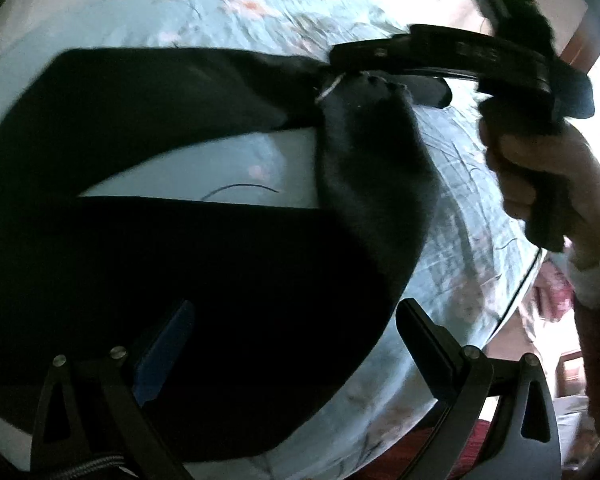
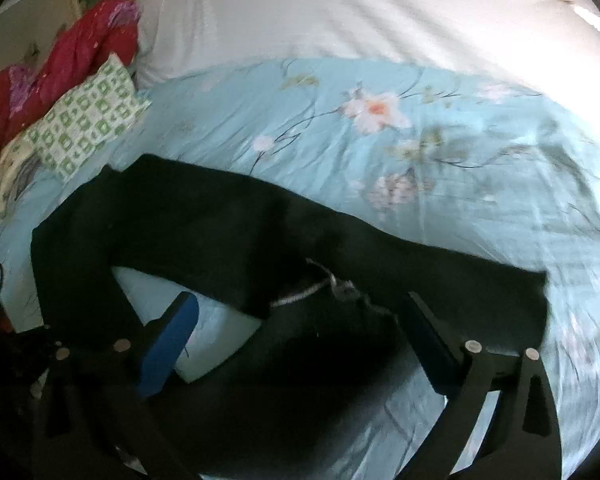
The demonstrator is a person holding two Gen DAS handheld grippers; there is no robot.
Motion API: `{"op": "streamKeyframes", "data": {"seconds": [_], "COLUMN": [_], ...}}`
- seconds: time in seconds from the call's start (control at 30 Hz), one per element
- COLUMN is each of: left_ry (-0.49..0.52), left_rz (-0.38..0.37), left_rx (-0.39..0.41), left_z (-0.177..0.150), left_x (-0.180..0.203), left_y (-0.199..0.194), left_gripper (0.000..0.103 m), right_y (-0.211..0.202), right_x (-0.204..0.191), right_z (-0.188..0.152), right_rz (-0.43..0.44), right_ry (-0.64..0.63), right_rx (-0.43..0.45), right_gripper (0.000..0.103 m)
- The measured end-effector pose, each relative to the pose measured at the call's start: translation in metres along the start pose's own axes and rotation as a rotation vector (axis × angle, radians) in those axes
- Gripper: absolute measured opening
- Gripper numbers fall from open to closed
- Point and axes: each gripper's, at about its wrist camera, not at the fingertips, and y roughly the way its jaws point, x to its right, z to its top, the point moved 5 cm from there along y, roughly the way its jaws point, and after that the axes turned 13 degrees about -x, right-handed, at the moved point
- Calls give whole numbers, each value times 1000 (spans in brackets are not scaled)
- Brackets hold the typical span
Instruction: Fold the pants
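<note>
1. Lying on the light blue floral bedspread point(image 2: 340, 128), the black pants point(image 2: 188, 216) are spread with both legs angled apart, so a wedge of bedspread shows between them.
2. The white drawstring point(image 2: 312, 286) marks the waist area.
3. The right gripper point(image 2: 300, 336) hovers over the waist with jaws wide apart; no pad presses on the fabric.
4. In the left wrist view, the right gripper point(image 1: 384, 68) appears at the waist end, held by a hand point(image 1: 548, 176).
5. The left gripper point(image 1: 292, 344) stands open above one pant leg, gripping nothing.
6. A green-patterned pillow point(image 2: 88, 116) and a red cloth point(image 2: 72, 52) lie near the pants' far end.
</note>
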Motion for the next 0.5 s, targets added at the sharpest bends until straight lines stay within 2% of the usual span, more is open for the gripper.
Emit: {"op": "streamKeyframes", "data": {"seconds": [0.13,0.17,0.2,0.23,0.27,0.3,0.33,0.37,0.5], "left_ry": [-2,-2,-1,3,12,20,35,49,90], "left_rz": [-20,-23,-28,-26,-15,-4,6,10,0], "left_rx": [-16,-17,-15,-14,-14,-14,-15,-14,-12], "left_z": [6,7,9,10,10,12,12,14,12], "left_x": [3,3,5,6,8,10,14,17,28], "left_y": [6,7,8,8,9,11,13,14,13], "left_gripper": [99,98,95,89,85,77,69,65,36], "right_y": [26,29,33,35,35,34,30,25,-2], "right_x": [7,9,11,13,15,18,19,20,22], "right_z": [11,12,13,14,14,13,12,11,3], "right_rz": [35,35,43,56,63,78,100,120,176], "right_ry": [-42,-45,-46,-45,-40,-30,-24,-17,2], "right_rx": [-94,-101,-108,-117,-122,-122,-112,-93,-25], "right_gripper": [82,75,62,53,33,17,13,12,9]}}
